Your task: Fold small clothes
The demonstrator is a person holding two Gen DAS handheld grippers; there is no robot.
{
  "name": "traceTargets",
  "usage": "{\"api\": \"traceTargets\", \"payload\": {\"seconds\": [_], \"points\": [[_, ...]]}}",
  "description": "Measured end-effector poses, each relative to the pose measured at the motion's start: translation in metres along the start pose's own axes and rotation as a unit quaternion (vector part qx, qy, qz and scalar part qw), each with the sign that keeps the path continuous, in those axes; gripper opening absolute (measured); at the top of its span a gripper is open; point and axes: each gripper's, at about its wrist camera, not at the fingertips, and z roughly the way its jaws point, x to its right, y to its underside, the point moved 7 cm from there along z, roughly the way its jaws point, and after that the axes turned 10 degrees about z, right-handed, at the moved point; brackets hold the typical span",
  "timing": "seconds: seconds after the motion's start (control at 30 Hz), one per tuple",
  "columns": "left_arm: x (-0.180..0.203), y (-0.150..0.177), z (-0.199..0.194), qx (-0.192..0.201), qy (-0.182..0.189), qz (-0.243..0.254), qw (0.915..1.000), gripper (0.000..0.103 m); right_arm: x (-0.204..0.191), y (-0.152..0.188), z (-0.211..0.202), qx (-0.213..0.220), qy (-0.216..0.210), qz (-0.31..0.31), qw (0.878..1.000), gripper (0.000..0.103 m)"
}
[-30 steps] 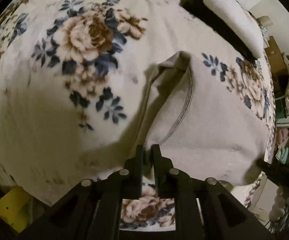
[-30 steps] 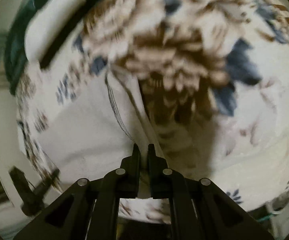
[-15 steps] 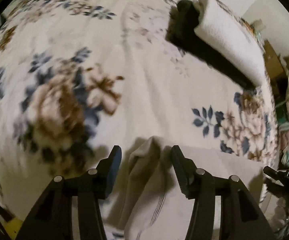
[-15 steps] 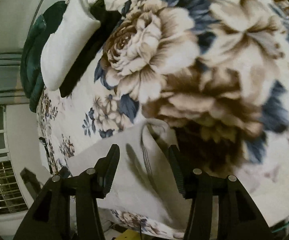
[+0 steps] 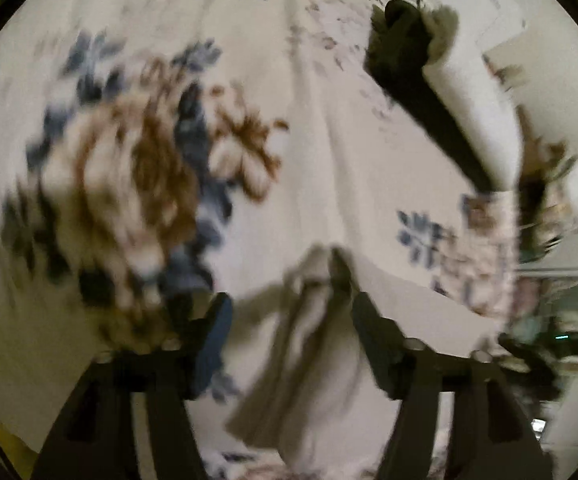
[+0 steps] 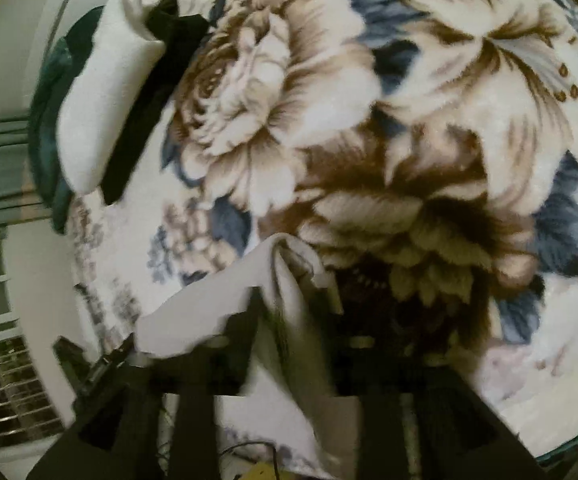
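A small pale beige garment (image 5: 313,344) lies on the floral blanket (image 5: 273,128), with a bunched fold rising at its near corner. My left gripper (image 5: 291,316) is open, its fingers either side of that fold, holding nothing. In the right wrist view the same garment (image 6: 225,300) lies flat with a raised fold at its corner. My right gripper (image 6: 289,312) is open too, its dark fingers either side of the fold. Both views are motion blurred.
A folded white cloth (image 5: 473,92) on a folded black cloth (image 5: 417,80) lies further back on the blanket; they also show in the right wrist view (image 6: 101,100). A dark green bundle (image 6: 49,120) lies beyond them. Room clutter sits past the bed edge.
Both grippers were shut on the garment's edge one second ago. They opened, let it go, and have drawn back slightly; the garment has settled on the blanket.
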Motion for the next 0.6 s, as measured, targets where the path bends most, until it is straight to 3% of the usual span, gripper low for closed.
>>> {"api": "traceTargets", "payload": {"seconds": [0.07,0.17,0.37,0.47,0.5,0.53,0.6], "points": [[-0.005,0.015,0.003,-0.008,0.055,-0.024,0.9982,0.064,0.008,0.001,-0.008,-0.007,-0.024,0.003,1.000,0.070],[-0.005,0.023,0.018,-0.024,0.114,-0.051,0.9918,0.064,0.024,0.009,0.001,-0.052,-0.040,0.007,0.998,0.075],[0.006,0.022,0.045,-0.040,0.140,-0.043,0.9884,0.068,0.032,0.033,0.046,-0.137,-0.084,0.006,0.987,0.077],[0.014,0.020,0.042,-0.027,0.120,-0.021,0.9922,0.065,0.026,0.034,0.059,-0.136,-0.089,0.003,0.987,0.078],[0.016,0.018,0.040,-0.021,0.107,-0.011,0.9940,0.050,0.025,0.034,0.060,-0.133,-0.088,0.004,0.987,0.075],[0.021,0.018,0.036,-0.014,0.095,0.008,0.9954,0.023,0.023,0.033,0.062,-0.125,-0.087,0.008,0.988,0.070],[0.032,0.017,0.028,-0.008,0.060,0.042,0.9972,0.021,0.018,0.036,0.063,-0.114,-0.076,0.000,0.991,0.025]]}}
